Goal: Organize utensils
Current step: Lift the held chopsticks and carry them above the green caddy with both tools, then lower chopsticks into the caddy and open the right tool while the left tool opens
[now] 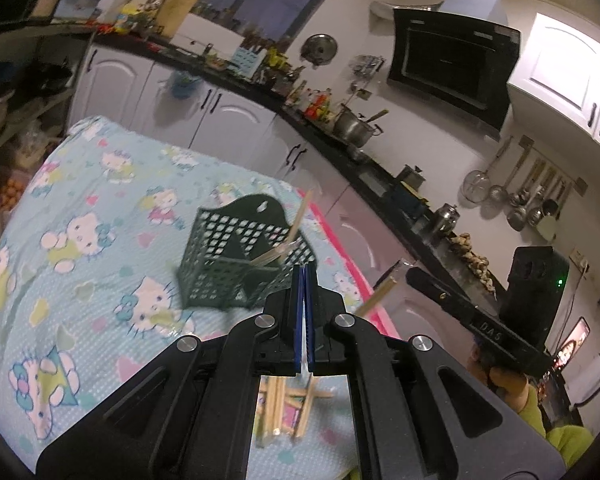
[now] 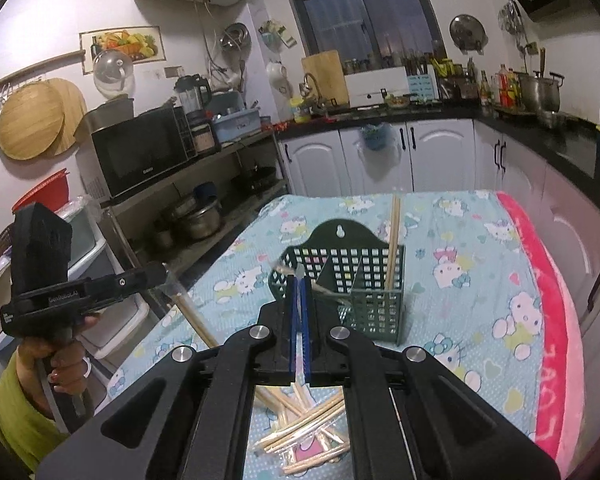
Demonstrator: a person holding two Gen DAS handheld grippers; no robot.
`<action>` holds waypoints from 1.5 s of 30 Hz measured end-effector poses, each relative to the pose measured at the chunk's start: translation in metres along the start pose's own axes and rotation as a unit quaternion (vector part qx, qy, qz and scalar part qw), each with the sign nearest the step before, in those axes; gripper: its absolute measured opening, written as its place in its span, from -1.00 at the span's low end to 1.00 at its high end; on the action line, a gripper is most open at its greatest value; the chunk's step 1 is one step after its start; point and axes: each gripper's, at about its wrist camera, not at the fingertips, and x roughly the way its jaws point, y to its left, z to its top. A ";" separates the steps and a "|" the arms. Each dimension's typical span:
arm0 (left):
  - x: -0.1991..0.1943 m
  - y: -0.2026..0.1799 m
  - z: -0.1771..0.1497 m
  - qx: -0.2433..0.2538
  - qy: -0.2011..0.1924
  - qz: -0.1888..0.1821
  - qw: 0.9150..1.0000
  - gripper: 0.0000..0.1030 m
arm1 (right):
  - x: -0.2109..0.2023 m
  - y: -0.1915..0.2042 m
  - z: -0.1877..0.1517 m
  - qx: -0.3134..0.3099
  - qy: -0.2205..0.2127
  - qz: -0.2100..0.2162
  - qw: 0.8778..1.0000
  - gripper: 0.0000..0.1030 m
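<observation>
A dark green perforated utensil basket [image 1: 236,264] [image 2: 364,280] stands on the Hello Kitty cloth. Two chopsticks [image 2: 392,240] stand upright in its right compartment. My left gripper [image 1: 304,276] is shut on a wrapped chopstick [image 2: 192,312], which shows in the right wrist view slanting down from that gripper [image 2: 162,274]. My right gripper [image 2: 300,284] is shut on a wrapped chopstick [image 2: 320,288] with its far end over the basket's left compartment. In the left wrist view the right gripper [image 1: 410,274] holds that chopstick [image 1: 376,296]. A pile of loose chopsticks [image 2: 304,424] [image 1: 288,404] lies below both grippers.
The table's pink edge [image 2: 556,320] runs along the right. White cabinets [image 2: 380,156] and a black counter stand behind the table. A shelf with a microwave [image 2: 144,152] and pots is at the left.
</observation>
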 end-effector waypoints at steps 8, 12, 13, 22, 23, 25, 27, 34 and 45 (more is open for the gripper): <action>0.004 -0.025 0.018 0.023 -0.009 -0.020 0.999 -1.00 | -0.011 0.001 0.013 -0.010 -0.020 -0.005 1.000 -0.96; 0.005 -0.037 0.028 0.032 -0.017 -0.029 0.999 -1.00 | -0.017 0.001 0.020 -0.015 -0.029 -0.005 0.999 -0.96; 0.006 -0.040 0.031 0.034 -0.019 -0.031 0.999 -1.00 | -0.018 0.002 0.022 -0.018 -0.031 -0.005 0.999 -0.96; 0.009 -0.066 0.059 0.067 -0.040 -0.040 0.996 -1.00 | -0.024 0.004 0.045 -0.039 -0.052 -0.015 0.998 -0.96; 0.009 -0.068 0.062 0.069 -0.043 -0.040 0.996 -1.00 | -0.024 0.004 0.047 -0.040 -0.054 -0.017 0.998 -0.96; 0.011 -0.072 0.070 0.072 -0.049 -0.043 0.995 -1.00 | -0.023 0.003 0.054 -0.043 -0.059 -0.021 0.997 -0.96; 0.013 -0.075 0.078 0.074 -0.055 -0.045 0.995 -1.00 | -0.022 0.003 0.061 -0.044 -0.065 -0.023 0.997 -0.96; 0.019 -0.086 0.109 0.086 -0.077 -0.044 0.992 -1.00 | -0.016 0.004 0.094 -0.054 -0.088 -0.023 0.994 -0.96; 0.029 -0.092 0.146 0.096 -0.102 -0.032 0.990 -1.00 | 0.002 0.002 0.132 -0.061 -0.111 -0.037 0.991 -0.96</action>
